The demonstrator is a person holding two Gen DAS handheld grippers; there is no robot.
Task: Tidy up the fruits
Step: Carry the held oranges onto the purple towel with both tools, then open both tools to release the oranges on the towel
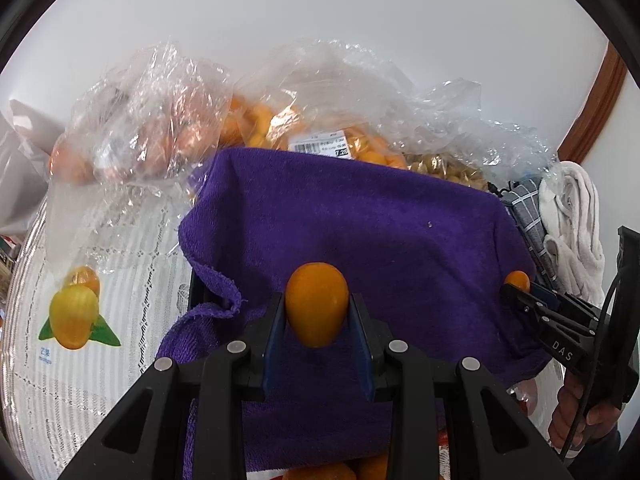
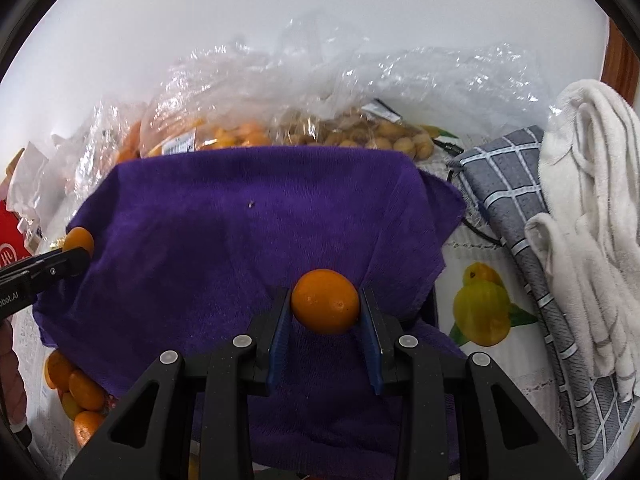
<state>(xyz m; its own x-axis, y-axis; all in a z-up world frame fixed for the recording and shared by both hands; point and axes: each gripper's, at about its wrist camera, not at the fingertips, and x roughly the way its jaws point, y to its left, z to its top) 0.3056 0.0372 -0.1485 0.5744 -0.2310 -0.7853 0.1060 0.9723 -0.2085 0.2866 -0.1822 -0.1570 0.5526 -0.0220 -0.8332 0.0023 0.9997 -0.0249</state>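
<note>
**Two kumquats held over the purple towel**

The left gripper point(image 1: 317, 312) is clamped on an oval orange kumquat point(image 1: 317, 309), its blue pads pressing the fruit from both sides above the near half of the purple towel point(image 1: 360, 220). The right gripper point(image 2: 326, 308) is likewise closed around a rounder kumquat point(image 2: 325, 306), held above the towel's near right part. Each wrist view catches the other gripper at the towel's side edge, an orange fruit showing at its tip.

The towel drapes over something dark and box-like, whose edge shows at the towel's left in the left wrist view. Behind the towel's far edge lie crumpled clear plastic bags point(image 1: 344, 92): one with small orange fruits point(image 2: 236, 136) and a printed label, one with pale brown round fruits point(image 2: 384, 138). To the towel's right lie a grey checked cloth point(image 2: 516, 216) and, beyond it, a white towel point(image 2: 584, 184). Near the towel's near left corner sit several loose orange fruits point(image 2: 80, 396). Everything rests on a white lace-patterned tablecloth point(image 1: 100, 360) printed with yellow fruit pictures. A red box point(image 2: 12, 240) lies left of the towel.
</note>
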